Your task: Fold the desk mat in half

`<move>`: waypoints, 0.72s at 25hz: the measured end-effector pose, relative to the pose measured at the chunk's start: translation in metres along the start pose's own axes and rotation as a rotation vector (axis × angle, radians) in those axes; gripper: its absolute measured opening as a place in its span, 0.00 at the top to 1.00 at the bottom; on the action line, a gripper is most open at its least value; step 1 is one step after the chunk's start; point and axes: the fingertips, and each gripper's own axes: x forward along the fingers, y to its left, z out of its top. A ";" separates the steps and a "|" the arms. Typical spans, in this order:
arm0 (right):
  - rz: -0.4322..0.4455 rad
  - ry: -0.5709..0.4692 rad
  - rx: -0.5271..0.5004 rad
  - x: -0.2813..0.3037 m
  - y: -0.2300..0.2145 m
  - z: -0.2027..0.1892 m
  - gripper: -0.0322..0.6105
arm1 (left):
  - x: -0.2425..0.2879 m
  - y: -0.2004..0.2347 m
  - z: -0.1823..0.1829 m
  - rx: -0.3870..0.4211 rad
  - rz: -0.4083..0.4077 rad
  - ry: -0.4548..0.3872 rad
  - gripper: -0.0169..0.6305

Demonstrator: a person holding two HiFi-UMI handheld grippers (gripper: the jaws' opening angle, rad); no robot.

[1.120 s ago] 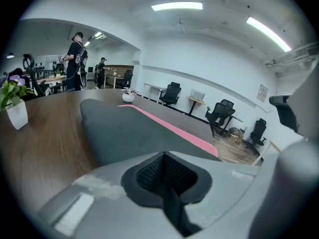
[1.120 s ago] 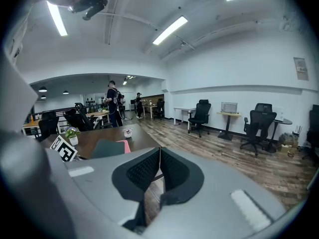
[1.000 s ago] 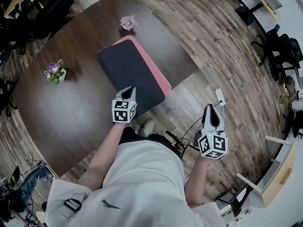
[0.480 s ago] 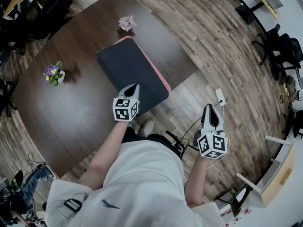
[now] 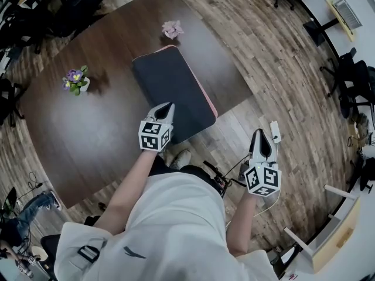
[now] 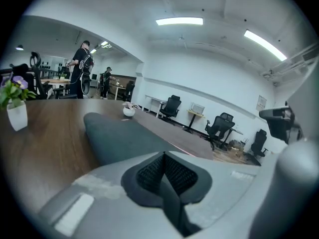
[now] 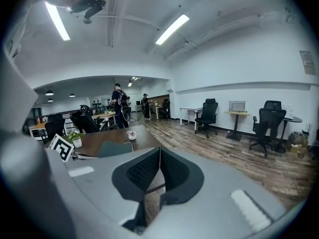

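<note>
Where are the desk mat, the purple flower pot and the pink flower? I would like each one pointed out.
desk mat (image 5: 173, 92), head view, middle of its dark upper face.
purple flower pot (image 5: 74, 76), head view, on the blossoms.
pink flower (image 5: 171, 28), head view, on the petals.

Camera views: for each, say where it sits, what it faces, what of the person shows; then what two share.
Head view: on the head, down at the desk mat; torso, left gripper, right gripper.
Left gripper view: on that gripper, across the mat; shut jaws.
Right gripper view: on that gripper, toward the office; shut jaws.
Shared: all show the mat.
</note>
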 end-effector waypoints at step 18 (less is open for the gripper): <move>0.434 -0.028 -0.134 0.095 0.177 0.042 0.94 | -0.217 0.164 0.025 -0.054 0.495 -0.235 0.96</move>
